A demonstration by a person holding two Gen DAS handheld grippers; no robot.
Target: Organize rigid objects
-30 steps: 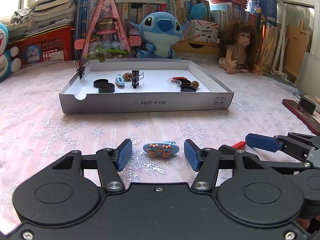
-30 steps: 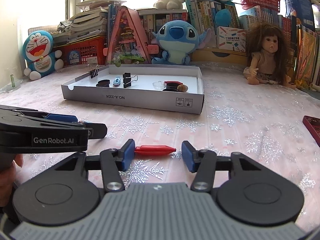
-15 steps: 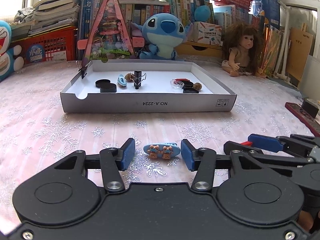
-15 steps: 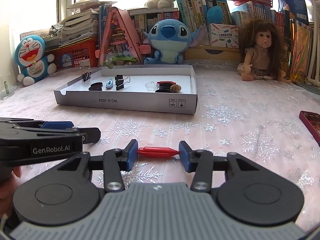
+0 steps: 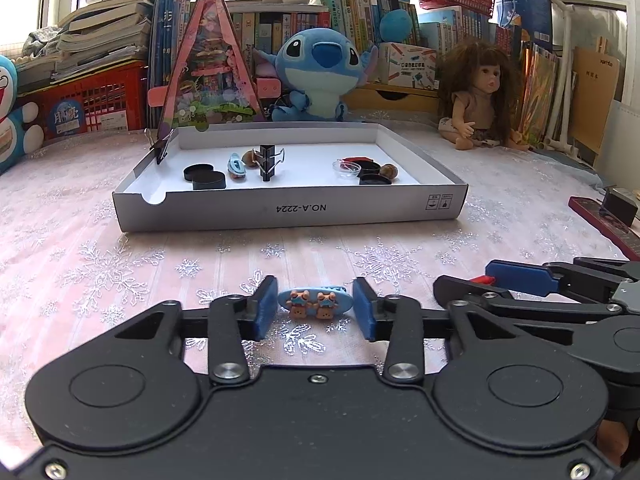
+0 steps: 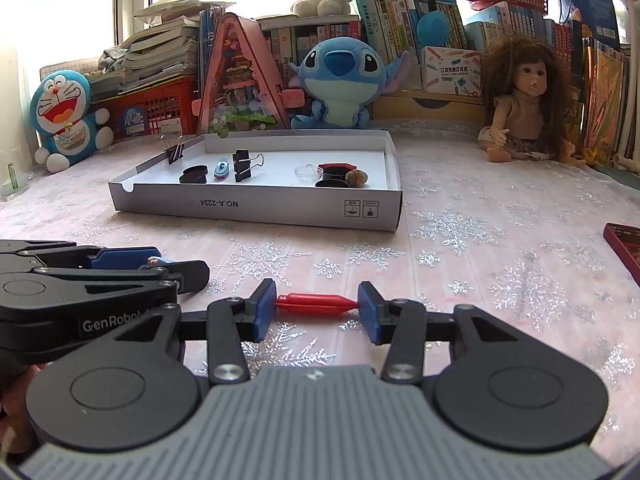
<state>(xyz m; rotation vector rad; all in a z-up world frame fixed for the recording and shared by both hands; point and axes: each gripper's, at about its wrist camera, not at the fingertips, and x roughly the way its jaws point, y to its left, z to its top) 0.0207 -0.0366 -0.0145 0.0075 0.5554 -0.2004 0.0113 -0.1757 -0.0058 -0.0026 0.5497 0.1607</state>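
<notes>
A blue hair clip (image 5: 315, 304) with two small bear figures lies on the snowflake tablecloth. My left gripper (image 5: 315, 309) is closing its jaws on the clip, and both blue pads touch its ends. Right beside it, my right gripper (image 6: 317, 307) is shut on a red pointed plastic piece (image 6: 316, 302), held end to end just above the cloth. The two grippers sit side by side, and each one shows at the edge of the other's view. Beyond them stands a white cardboard tray (image 5: 288, 210) holding black round lids (image 5: 208, 178), binder clips (image 5: 267, 162), a second blue clip and a nut.
A Stitch plush (image 5: 320, 76), a pink triangular toy house (image 5: 208, 76) and a doll (image 5: 478, 96) stand behind the tray, in front of stacked books and red baskets. A dark red flat object (image 5: 600, 220) lies at the right edge. A Doraemon plush (image 6: 66, 120) sits far left.
The left jaws have narrowed from wide apart until the pads meet the hair clip's ends. The right jaws closed slightly onto the red piece. Neither hand has shifted.
</notes>
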